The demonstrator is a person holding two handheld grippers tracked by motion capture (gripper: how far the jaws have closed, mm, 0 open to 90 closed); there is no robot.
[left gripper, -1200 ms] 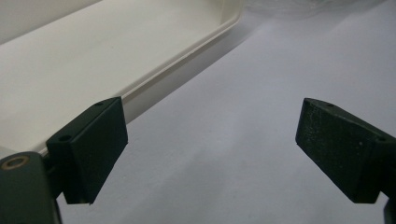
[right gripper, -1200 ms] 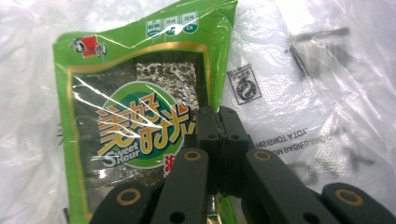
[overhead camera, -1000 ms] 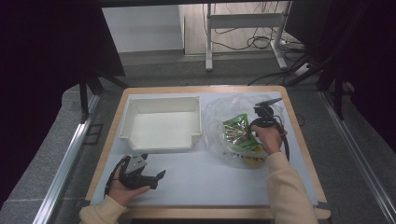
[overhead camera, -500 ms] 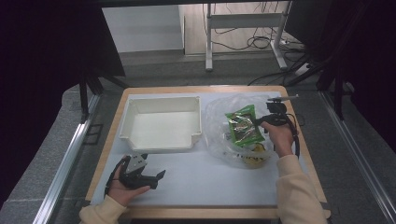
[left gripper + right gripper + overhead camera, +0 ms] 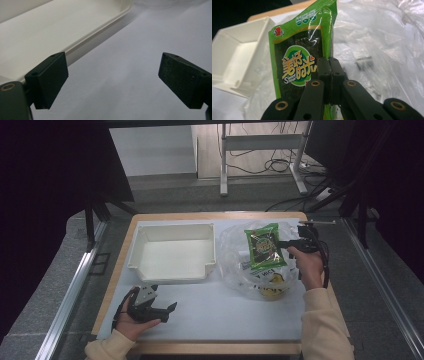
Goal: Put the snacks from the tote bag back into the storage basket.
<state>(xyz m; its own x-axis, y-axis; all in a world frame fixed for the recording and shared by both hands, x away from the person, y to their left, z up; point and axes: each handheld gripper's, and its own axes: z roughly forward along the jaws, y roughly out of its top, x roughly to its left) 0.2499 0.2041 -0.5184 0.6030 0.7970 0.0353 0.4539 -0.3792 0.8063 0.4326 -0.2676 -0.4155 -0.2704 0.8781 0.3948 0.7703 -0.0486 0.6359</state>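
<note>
A green snack packet (image 5: 264,246) with orange lettering hangs above the clear plastic bag (image 5: 235,250) at the right of the table. My right gripper (image 5: 283,244) is shut on the packet's right edge; in the right gripper view the packet (image 5: 299,60) stands upright with the jaws (image 5: 329,72) pinched on it. Near the table's front left my left gripper (image 5: 167,312) rests in the hand, open with nothing between its fingers (image 5: 50,77). The white tray (image 5: 172,252) lies just beyond it.
A yellow packet (image 5: 270,292) lies inside the plastic bag near its front. The white tray's wall (image 5: 82,37) runs close along the left gripper. The table's wooden rim (image 5: 215,215) borders the white surface. Metal rails flank the table.
My right gripper has lifted the green packet up and out of the plastic bag, moving toward the right and far side. The left hand has stayed in place.
</note>
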